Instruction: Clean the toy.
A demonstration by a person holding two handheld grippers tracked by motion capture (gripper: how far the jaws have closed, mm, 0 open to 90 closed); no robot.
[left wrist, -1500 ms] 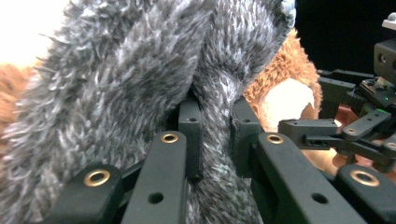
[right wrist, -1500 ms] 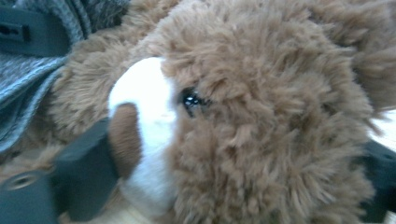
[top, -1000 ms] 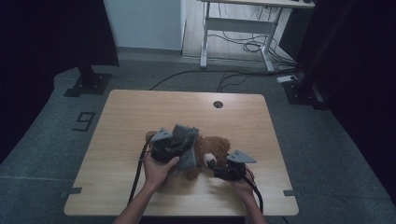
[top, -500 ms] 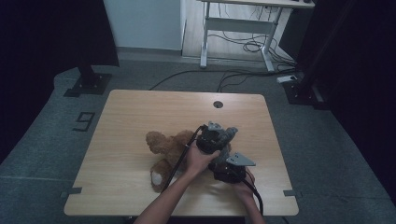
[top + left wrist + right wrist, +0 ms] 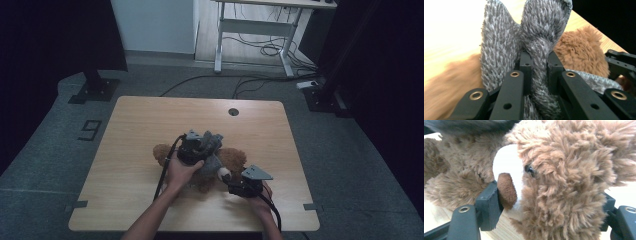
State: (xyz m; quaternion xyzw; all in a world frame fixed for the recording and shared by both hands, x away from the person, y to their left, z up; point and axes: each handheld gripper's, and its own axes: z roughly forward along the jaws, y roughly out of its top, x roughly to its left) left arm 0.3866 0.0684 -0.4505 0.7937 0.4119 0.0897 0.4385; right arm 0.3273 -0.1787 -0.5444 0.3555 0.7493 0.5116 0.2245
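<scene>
A brown teddy bear (image 5: 234, 159) lies on the wooden table (image 5: 150, 120) near its front edge. A grey knitted cloth (image 5: 214, 142) is draped over the bear's middle. My left gripper (image 5: 206, 144) hovers over the bear, shut on a twisted fold of the grey cloth (image 5: 499, 45); my left gripper (image 5: 539, 57) pinches it between both pads. The bear's fur (image 5: 581, 52) shows behind. My right gripper (image 5: 231, 179) lies low at the bear's right end. In the right gripper view, my right gripper (image 5: 548, 205) is shut on the bear's head (image 5: 564, 170), one pad at the snout.
A small dark round hole (image 5: 233, 111) sits near the table's far edge. Beyond the table stand a white desk frame (image 5: 252, 30) with cables on the floor and black stand bases (image 5: 95, 90). The far half of the tabletop is bare wood.
My left gripper swung right across the bear with the grey cloth, then came partly back left. The right gripper kept still on the bear's head.
</scene>
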